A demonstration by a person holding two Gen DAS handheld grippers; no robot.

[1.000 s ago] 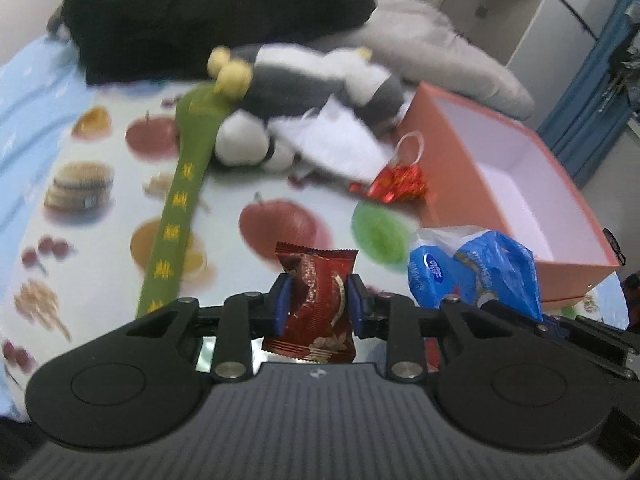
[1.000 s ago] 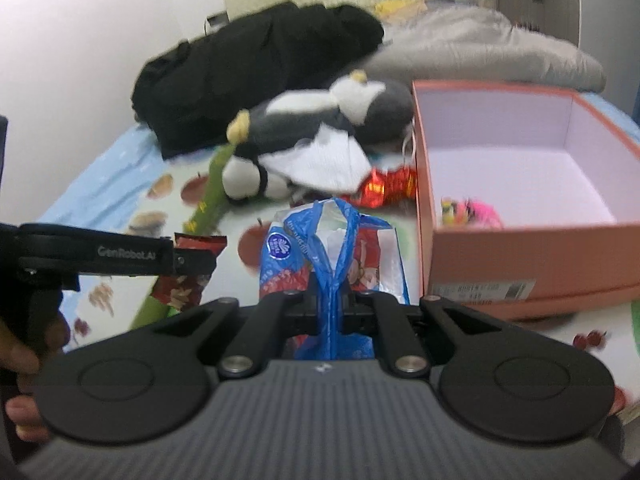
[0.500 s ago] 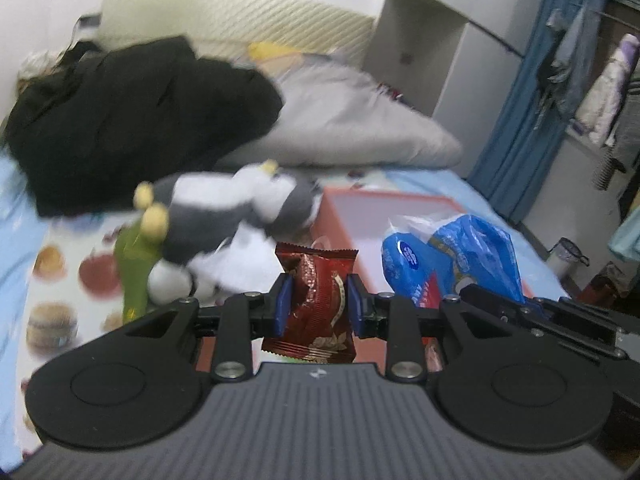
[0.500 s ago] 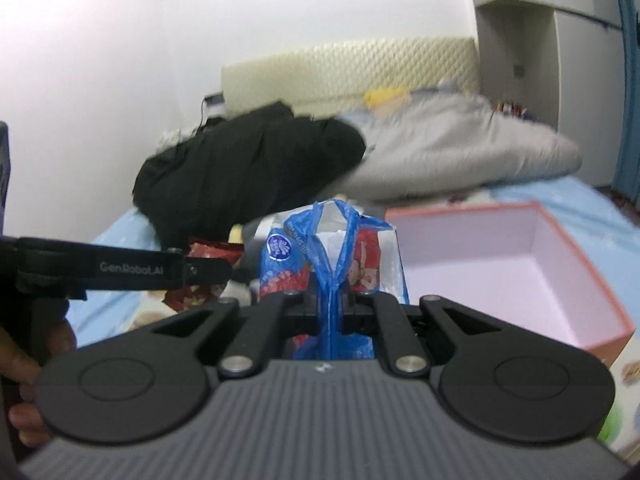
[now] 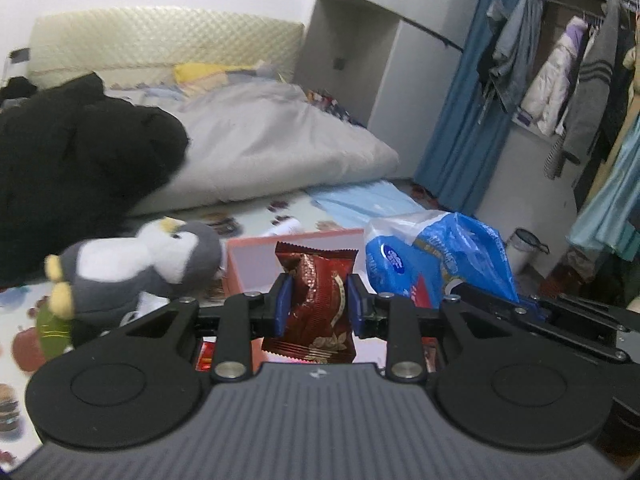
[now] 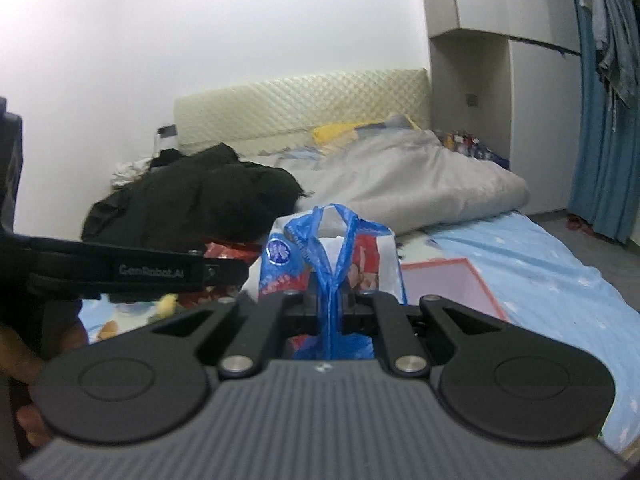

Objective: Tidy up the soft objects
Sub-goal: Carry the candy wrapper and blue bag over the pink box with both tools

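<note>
My left gripper (image 5: 318, 306) is shut on a dark red snack packet (image 5: 314, 300) and holds it up in the air. My right gripper (image 6: 330, 306) is shut on a blue and white plastic bag (image 6: 330, 256), which also shows in the left wrist view (image 5: 436, 260) to the right of the packet. The left gripper's arm (image 6: 132, 270) crosses the right wrist view at the left. A pink open box (image 5: 256, 264) lies on the bed below both grippers; its far corner also shows in the right wrist view (image 6: 452, 284). A grey and white plush penguin (image 5: 136, 268) lies left of the box.
A black garment pile (image 5: 76, 160) and a grey duvet (image 5: 280, 148) lie at the back of the bed. A fruit-print mat (image 5: 24, 344) covers the near bed. Blue curtains (image 5: 460, 120) and hanging clothes (image 5: 560, 72) are at the right.
Both grippers have lifted and tilted up with their loads; the view has swung from the mat and box toward the headboard and room. Grips are unchanged.
</note>
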